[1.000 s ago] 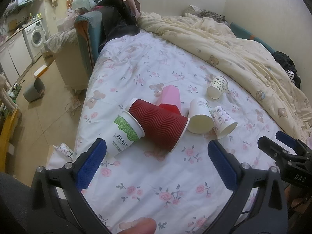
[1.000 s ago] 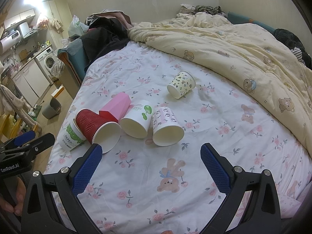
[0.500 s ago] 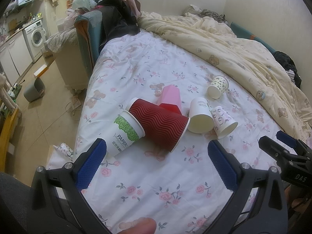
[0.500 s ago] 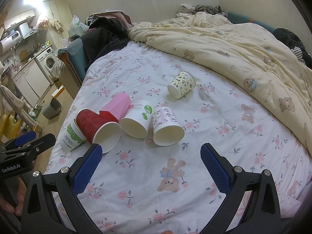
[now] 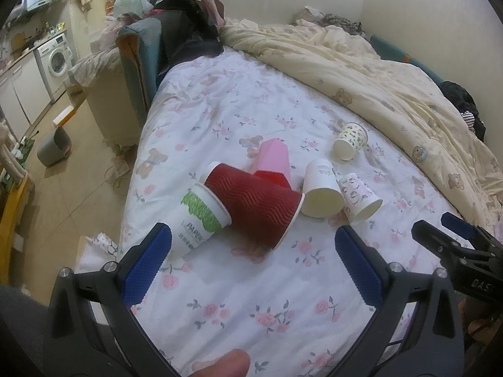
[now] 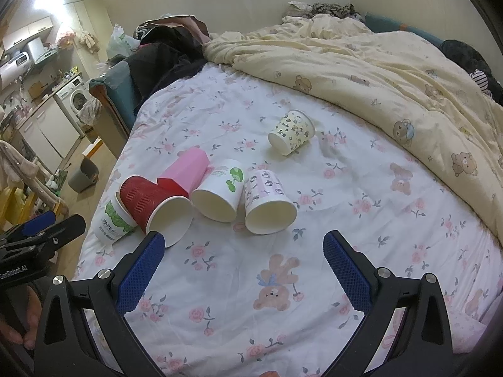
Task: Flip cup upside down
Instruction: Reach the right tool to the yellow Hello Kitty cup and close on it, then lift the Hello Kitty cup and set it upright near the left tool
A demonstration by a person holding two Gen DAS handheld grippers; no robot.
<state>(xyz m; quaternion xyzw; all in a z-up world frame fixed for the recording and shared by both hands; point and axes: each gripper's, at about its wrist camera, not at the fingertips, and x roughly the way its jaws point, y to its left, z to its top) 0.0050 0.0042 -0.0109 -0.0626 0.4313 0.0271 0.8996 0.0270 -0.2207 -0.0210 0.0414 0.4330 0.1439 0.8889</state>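
Several paper cups lie on their sides on the floral bed sheet [image 6: 239, 286]. A red ribbed cup [image 5: 256, 209] [image 6: 154, 202] lies against a white-and-green cup [image 5: 198, 220] [image 6: 113, 220]. Beside them lie a pink cup [image 5: 273, 160] [image 6: 188, 169], a white cup with a green sprout [image 6: 220, 191] [image 5: 320, 188], a pink-patterned cup [image 6: 267, 202] [image 5: 360, 196] and, farther back, a cream patterned cup [image 6: 292, 132] [image 5: 350, 139]. My left gripper [image 5: 251, 264] is open and empty, just short of the red cup. My right gripper [image 6: 243, 267] is open and empty in front of the row of cups.
A cream bear-print duvet [image 6: 377, 72] is bunched along the right and far side of the bed. The bed's left edge drops to the floor, with a grey bin [image 5: 53, 149], a washing machine [image 5: 56, 59] and a chair piled with dark clothes [image 5: 182, 37].
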